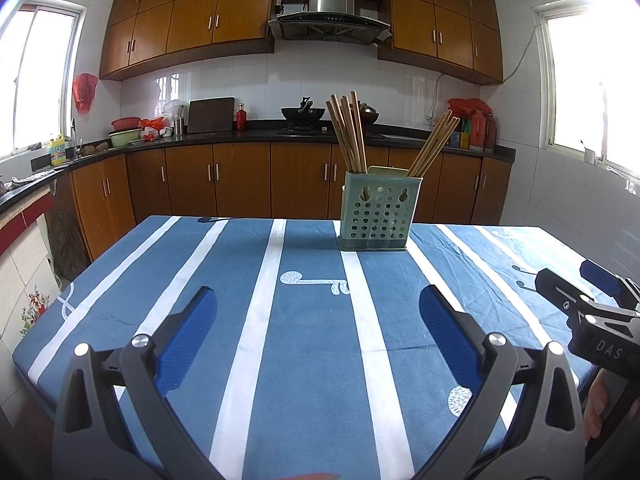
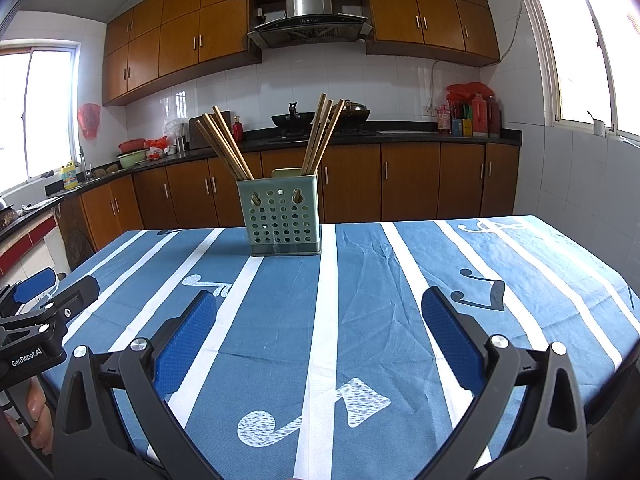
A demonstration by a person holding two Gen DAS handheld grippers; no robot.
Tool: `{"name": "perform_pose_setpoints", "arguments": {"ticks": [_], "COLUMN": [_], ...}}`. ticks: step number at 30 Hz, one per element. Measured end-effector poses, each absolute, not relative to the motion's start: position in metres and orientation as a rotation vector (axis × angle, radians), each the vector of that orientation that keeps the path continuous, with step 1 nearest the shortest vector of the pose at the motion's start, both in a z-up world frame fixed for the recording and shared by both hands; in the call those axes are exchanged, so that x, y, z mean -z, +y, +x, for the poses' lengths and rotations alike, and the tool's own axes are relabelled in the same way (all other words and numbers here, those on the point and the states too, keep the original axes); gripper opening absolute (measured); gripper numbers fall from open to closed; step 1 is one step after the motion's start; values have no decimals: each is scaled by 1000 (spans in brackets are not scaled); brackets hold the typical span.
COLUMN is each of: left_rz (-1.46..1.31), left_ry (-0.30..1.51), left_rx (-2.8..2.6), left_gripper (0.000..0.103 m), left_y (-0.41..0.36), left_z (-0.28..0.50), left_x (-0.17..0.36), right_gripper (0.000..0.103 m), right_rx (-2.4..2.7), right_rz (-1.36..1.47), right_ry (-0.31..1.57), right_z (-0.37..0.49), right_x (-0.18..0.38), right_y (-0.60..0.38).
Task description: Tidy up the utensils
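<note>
Chopsticks (image 1: pixel 352 132) in holder (image 1: pixel 378 208) — on table (image 1: pixel 200 264).

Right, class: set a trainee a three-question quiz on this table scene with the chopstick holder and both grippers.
1. True or false: the left gripper holds a chopstick.
2. How many bundles of chopsticks stand in the holder? A) one B) two C) four
3. Fill in: the holder stands on a blue-and-white ____.

Key: 1 false, both it and the right gripper are open and empty; 2 B, one bundle at each end; 3 tablecloth.
</note>
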State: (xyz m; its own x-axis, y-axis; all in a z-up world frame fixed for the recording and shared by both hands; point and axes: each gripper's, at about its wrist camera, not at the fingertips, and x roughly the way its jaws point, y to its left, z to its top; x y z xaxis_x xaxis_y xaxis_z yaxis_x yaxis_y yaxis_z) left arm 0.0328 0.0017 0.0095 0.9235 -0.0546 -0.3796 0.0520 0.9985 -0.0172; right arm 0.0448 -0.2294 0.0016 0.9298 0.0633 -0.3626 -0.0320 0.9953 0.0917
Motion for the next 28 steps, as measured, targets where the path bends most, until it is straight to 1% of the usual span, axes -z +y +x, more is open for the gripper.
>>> {"name": "perform_pose_setpoints", "arguments": {"ticks": [28], "left_rz": [-13], "left_ry": [396], "left_rx": [51], "left_gripper": [99], "left_y": [0], "left_z": [30], "left_x": [-3], "right_gripper": [101], "right_rx": [-48], "right_rz": [90], "right_ry": [377], "right_z": [46], "right_x": [-3], "right_y": [-228]}}
